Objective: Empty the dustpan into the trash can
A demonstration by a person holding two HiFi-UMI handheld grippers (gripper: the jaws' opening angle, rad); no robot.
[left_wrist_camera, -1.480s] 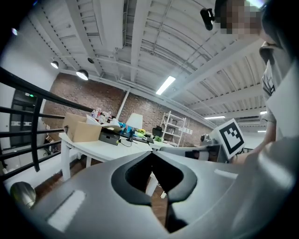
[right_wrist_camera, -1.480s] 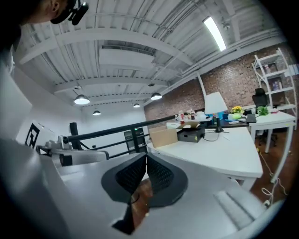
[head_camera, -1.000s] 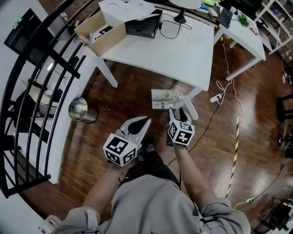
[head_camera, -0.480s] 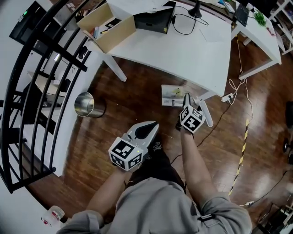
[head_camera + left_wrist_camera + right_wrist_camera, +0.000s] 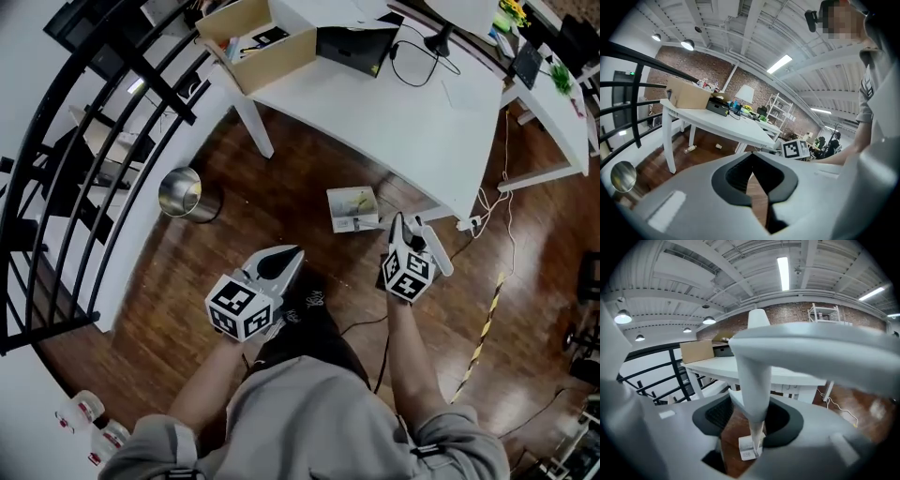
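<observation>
Head view is showing the right gripper at centre right. Its jaws have just been closing and are now clamping the white handle of the dustpan. The pan is sitting on the wooden floor just left of those jaws, below the edge of the white table. The left gripper is hovering at lower centre-left, jaws pressed together with nothing between them. The steel trash can is standing well apart, at the left.
</observation>
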